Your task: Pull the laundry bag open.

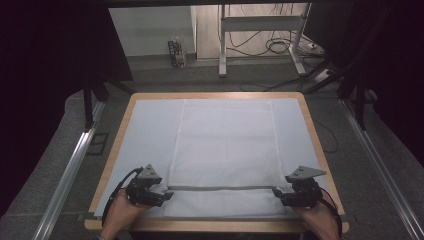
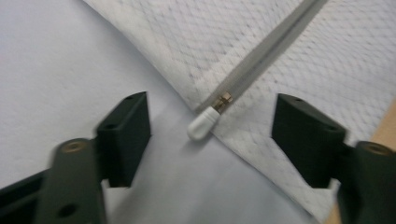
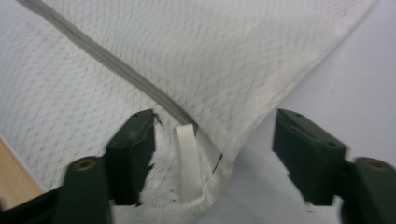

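Note:
A white mesh bag [image 1: 225,145] lies flat on the pale blue mat [image 1: 145,130], with a grey zipper [image 1: 222,188] running across its near end. My left gripper [image 1: 167,195] is open at the zipper's left end. In the left gripper view its jaws stand wide either side of the white zipper pull [image 2: 203,125], and the left gripper [image 2: 212,135] holds nothing. My right gripper [image 1: 277,194] is open at the zipper's right end. The right gripper [image 3: 215,140] straddles the bag's corner, where a white fabric loop [image 3: 189,163] sits beside the zipper [image 3: 107,58].
The mat covers a wooden table [image 1: 315,135] whose edge shows all round. Metal rails [image 1: 75,160] run along both sides on the floor. Beyond the table stand a desk frame [image 1: 225,45], cables and a small carton [image 1: 176,52].

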`<state>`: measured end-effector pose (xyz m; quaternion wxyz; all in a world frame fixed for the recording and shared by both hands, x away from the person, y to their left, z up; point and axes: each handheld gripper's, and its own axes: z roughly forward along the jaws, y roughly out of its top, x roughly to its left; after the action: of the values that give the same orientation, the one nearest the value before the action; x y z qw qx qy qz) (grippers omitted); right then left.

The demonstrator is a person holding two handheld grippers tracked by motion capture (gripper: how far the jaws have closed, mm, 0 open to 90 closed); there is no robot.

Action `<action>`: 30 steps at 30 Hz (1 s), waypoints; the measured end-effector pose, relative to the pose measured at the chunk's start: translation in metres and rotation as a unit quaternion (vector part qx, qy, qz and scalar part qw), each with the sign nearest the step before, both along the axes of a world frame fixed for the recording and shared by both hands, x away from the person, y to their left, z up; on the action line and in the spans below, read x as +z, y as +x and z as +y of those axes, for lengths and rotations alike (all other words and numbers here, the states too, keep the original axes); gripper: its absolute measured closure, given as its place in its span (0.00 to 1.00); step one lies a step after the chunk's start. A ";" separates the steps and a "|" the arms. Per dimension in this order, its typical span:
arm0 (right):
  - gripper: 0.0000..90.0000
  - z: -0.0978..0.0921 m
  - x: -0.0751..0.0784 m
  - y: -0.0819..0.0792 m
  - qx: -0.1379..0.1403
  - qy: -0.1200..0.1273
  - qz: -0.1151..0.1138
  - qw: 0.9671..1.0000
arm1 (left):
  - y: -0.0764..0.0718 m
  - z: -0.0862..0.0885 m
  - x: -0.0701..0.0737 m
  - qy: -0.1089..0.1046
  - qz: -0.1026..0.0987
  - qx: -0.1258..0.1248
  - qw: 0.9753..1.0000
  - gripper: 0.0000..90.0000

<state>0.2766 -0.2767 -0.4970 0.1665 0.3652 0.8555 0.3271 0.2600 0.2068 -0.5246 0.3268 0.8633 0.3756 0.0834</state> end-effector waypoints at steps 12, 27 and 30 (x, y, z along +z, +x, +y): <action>0.07 0.002 0.008 -0.012 0.018 0.024 -0.024 0.999 | -0.013 0.008 0.011 -0.071 -0.030 0.031 0.997 0.06; 0.00 0.002 0.006 -0.025 0.028 0.015 -0.039 0.999 | -0.043 0.022 0.007 -0.015 -0.080 0.068 0.994 0.03; 0.00 -0.003 0.006 -0.026 0.021 0.021 -0.039 0.999 | -0.047 0.025 0.007 -0.012 -0.088 0.078 0.993 0.02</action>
<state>0.2509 -0.2793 -0.4909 0.1851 0.3380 0.8488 0.3619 0.2127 0.2317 -0.5176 0.3611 0.8167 0.4129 0.1795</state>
